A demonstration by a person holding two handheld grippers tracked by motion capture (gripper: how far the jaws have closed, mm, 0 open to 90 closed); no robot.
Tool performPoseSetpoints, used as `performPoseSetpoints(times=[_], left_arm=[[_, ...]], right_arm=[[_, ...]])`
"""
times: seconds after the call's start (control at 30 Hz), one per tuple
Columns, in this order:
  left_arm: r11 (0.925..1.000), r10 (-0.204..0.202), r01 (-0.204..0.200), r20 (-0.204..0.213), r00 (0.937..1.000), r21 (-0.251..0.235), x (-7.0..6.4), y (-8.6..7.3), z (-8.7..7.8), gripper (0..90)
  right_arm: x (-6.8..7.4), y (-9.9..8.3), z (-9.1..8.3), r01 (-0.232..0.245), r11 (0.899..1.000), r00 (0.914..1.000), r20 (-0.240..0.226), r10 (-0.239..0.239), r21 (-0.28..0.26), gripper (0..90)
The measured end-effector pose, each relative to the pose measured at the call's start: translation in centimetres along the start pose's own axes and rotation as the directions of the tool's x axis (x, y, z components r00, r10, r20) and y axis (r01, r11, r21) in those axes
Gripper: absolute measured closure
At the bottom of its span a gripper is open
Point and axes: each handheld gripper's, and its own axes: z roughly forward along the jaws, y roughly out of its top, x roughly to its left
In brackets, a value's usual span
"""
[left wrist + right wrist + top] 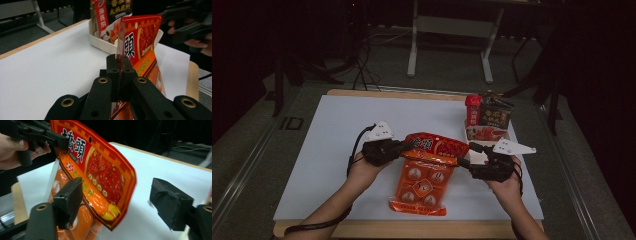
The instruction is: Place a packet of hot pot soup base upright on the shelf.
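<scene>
Nearest, an orange packet (421, 185) lies flat on the white table (337, 145). Over its far end, the left gripper (404, 146) pinches a red pouch's (435, 146) left edge, lifting it. The right gripper (468, 156) waits wide open, holding nothing, beside the pouch's right edge, likely to steady it. A white bin (487, 135) of packets sits far right.

two tongs (408, 146) (465, 155), two red-orange packets (435, 145) (420, 186), one tray (472, 134)

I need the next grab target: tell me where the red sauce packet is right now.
In the high view, the red sauce packet hangs mid-table, pinched by the left gripper, above the orange packet and left of the white tray.
</scene>
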Motion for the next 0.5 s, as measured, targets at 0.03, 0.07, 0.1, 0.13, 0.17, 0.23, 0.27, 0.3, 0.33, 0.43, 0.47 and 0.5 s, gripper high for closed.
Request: performPoseSetpoints(times=[0.03,0.07,0.1,0.13,0.17,0.23,0.27,0.3,0.33,0.43,0.47,0.5], left_arm=[[1.0,0.003,-0.003,0.005,1.0,-0.003,-0.2,0.1,0.0,89.9],[1.0,0.005,-0.005,0.007,1.0,-0.006,-0.3,0.2,-0.1,89.9],[0.9999,0.004,-0.004,0.013,0.9999,-0.011,-0.5,0.2,-0.1,89.9],[0.9999,0.007,-0.007,0.018,0.9998,-0.014,-0.6,0.3,-0.2,89.9],[0.9998,0.01,-0.01,0.016,0.9998,-0.018,-0.8,0.3,-0.3,89.8],[0.9997,0.015,-0.015,0.02,0.9997,-0.019,-0.9,0.4,-0.3,89.8],[0.9997,0.011,-0.011,0.027,0.9996,-0.023,-1.0,0.4,-0.4,89.8],[0.9996,0.012,-0.011,0.029,0.9995,-0.025,-1.1,0.4,-0.4,89.8],[0.9996,0.017,-0.017,0.023,0.9996,-0.025,-1.2,0.5,-0.4,89.8],[0.9995,0.015,-0.014,0.035,0.9993,-0.027,-1.4,0.5,-0.5,89.8],[0.9995,0.019,-0.018,0.034,0.9992,-0.026,-1.5,0.6,-0.6,89.8],[0.9994,0.023,-0.023,0.032,0.9992,-0.026,-1.6,0.6,-0.6,89.8]], right_arm=[[-0.1,0.0,0.3,-0.006,1.0,0.9999,-0.015,0.006,0.003,26.8],[-0.2,0.0,0.5,-0.007,1.0,0.9999,-0.015,0.007,0.009,28.5],[-0.3,-0.1,0.7,-0.005,1.0,0.9994,-0.035,0.006,0.012,32.0],[-0.3,-0.1,0.9,-0.002,1.0,0.9988,-0.049,0.002,0.007,32.4],[-0.2,-0.2,1.0,0.002,1.0,0.9979,-0.064,-0.002,0.005,34.7],[0.1,-0.3,1.3,0.017,1.0,0.995,-0.099,-0.016,0.011,39.4],[0.3,-0.3,1.5,0.028,0.999,0.9933,-0.113,-0.026,0.017,44.1],[0.5,-0.4,1.7,0.044,0.999,0.9912,-0.127,-0.04,0.028,46.9],[0.7,-0.4,1.7,0.053,0.998,0.9905,-0.129,-0.049,0.029,48.4],[0.9,-0.5,1.9,0.084,0.995,0.9864,-0.145,-0.076,0.047,63.4],[0.9,-0.5,1.9,0.082,0.995,0.9862,-0.148,-0.074,0.049,67.1],[0.8,-0.6,1.9,0.079,0.996,0.9855,-0.154,-0.07,0.052,72.8]])
